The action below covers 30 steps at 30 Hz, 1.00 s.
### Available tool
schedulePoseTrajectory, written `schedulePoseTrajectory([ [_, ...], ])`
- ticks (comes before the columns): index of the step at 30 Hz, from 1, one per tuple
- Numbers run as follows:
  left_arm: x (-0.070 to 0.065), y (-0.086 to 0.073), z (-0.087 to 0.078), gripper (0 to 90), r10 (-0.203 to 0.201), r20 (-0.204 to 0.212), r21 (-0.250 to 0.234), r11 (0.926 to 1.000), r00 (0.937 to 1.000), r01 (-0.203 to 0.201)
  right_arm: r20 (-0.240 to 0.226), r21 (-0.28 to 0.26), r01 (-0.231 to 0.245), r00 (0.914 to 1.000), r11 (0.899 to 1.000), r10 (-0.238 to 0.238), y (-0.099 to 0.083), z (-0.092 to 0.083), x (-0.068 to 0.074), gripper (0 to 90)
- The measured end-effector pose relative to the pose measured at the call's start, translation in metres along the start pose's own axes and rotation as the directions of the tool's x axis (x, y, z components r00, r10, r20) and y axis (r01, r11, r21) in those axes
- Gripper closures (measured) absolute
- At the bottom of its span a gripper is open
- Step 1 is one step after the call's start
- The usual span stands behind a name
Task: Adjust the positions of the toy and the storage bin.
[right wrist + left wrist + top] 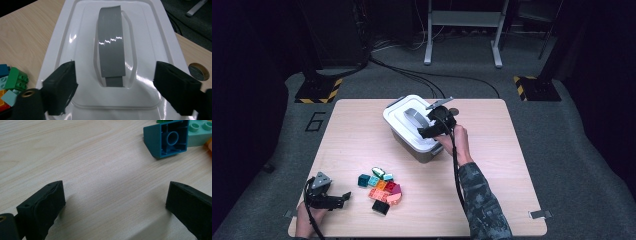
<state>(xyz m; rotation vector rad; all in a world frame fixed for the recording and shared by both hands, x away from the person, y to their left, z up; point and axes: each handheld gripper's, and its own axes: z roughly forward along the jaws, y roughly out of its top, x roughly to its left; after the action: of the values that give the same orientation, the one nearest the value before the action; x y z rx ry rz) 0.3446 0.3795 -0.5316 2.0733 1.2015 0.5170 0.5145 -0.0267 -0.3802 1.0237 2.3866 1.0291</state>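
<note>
bench [362,130]: pale wood, grey carpet around | right claw [113,92]: parted over white box's [398,116] grey handle [111,47], not gripping | left claw [113,202]: wide, empty, near bricks [382,187]

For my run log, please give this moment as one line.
right gripper: open over grey lid handle | left gripper: open on table | bricks: loose

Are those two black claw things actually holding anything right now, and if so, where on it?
Nothing is held. The right gripper hangs open over the box lid, its jaws either side of the grey handle without touching. The left gripper is open over bare table.
</note>
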Motion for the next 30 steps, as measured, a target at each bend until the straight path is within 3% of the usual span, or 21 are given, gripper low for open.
schedulePoseTrajectory([
  [4,0.0,0.0,0.0,2.1,0.0,0.0,0.0,1.0,1.0,0.0,0.01,-0.006,0.003,0.9999,1.0,-0.003,0.005,0.007,0.003,38.6],
  [9,0.0,0.0,0.0,2.2,0.0,0.001,0.0,1.0,1.0,0.0,0.021,-0.002,-0.006,0.9998,1.0,0.006,0.016,0.01,0.008,45.2],
  [10,0.0,0.0,0.0,2.2,0.0,0.0,0.0,1.0,1.0,0.0,0.029,-0.009,0.023,0.9993,1.0,-0.023,0.018,0.011,0.008,46.6],
  [17,0.0,0.0,0.0,2.3,0.0,0.001,0.0,1.0,1.0,0.0,0.055,0.014,0.036,0.9978,0.999,-0.037,0.028,0.021,0.012,59.4],
  [21,0.0,0.0,0.0,2.4,0.001,0.002,-0.001,1.0,1.0,-0.001,0.08,0.039,0.023,0.9965,0.999,-0.026,0.029,0.023,0.017,63.7],
  [30,0.0,0.0,0.0,2.5,0.0,0.001,-0.001,1.0,1.0,0.0,0.1,0.016,0.028,0.9946,0.999,-0.03,0.031,0.023,0.018,66.2],
])
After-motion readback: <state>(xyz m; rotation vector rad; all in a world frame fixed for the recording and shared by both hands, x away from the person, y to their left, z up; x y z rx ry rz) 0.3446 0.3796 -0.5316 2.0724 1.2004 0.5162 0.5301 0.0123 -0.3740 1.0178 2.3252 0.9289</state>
